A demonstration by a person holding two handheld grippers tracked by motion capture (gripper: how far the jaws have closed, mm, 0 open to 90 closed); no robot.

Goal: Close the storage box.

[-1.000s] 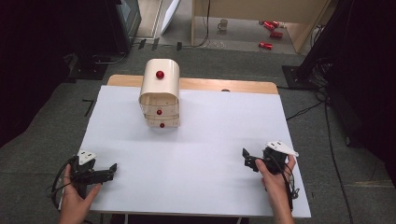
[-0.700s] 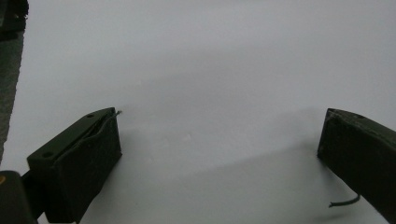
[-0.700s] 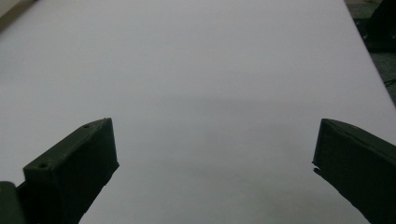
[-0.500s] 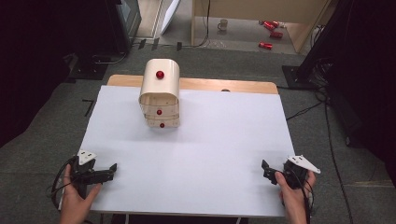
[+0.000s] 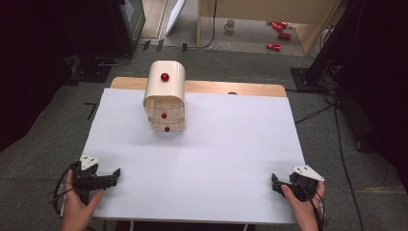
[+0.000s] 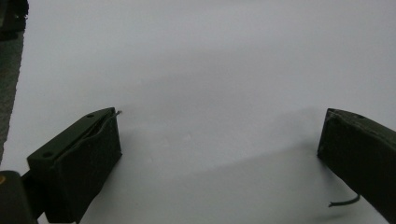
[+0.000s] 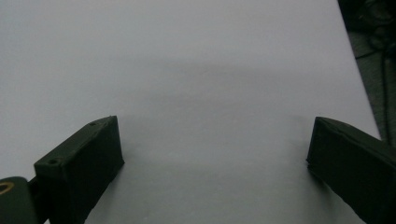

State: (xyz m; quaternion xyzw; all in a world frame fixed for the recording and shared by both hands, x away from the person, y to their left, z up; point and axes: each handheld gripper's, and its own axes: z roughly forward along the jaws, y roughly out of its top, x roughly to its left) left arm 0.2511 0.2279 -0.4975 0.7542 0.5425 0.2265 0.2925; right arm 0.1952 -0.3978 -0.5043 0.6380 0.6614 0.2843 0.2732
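A small cream drawer cabinet (image 5: 164, 102) with red knobs stands at the back of the white table (image 5: 202, 149), left of centre. My left gripper (image 5: 113, 175) rests at the table's front left corner, held by a hand, and it is open with nothing between its jaws. My right gripper (image 5: 275, 183) sits low at the front right corner, also open and empty. In the left gripper view, the left gripper (image 6: 219, 140) has its black jaws wide apart over bare white surface. The right gripper (image 7: 215, 144) looks the same in the right gripper view.
A wooden board edge (image 5: 231, 88) shows behind the white sheet. Grey carpet (image 5: 57, 125) surrounds the table, with cables (image 5: 317, 113) on the right. A mug (image 5: 231, 24) and red cans (image 5: 279, 33) lie on the floor far behind.
The right gripper has drawn back toward the person and down to the front right corner of the table. The left gripper has stayed put.
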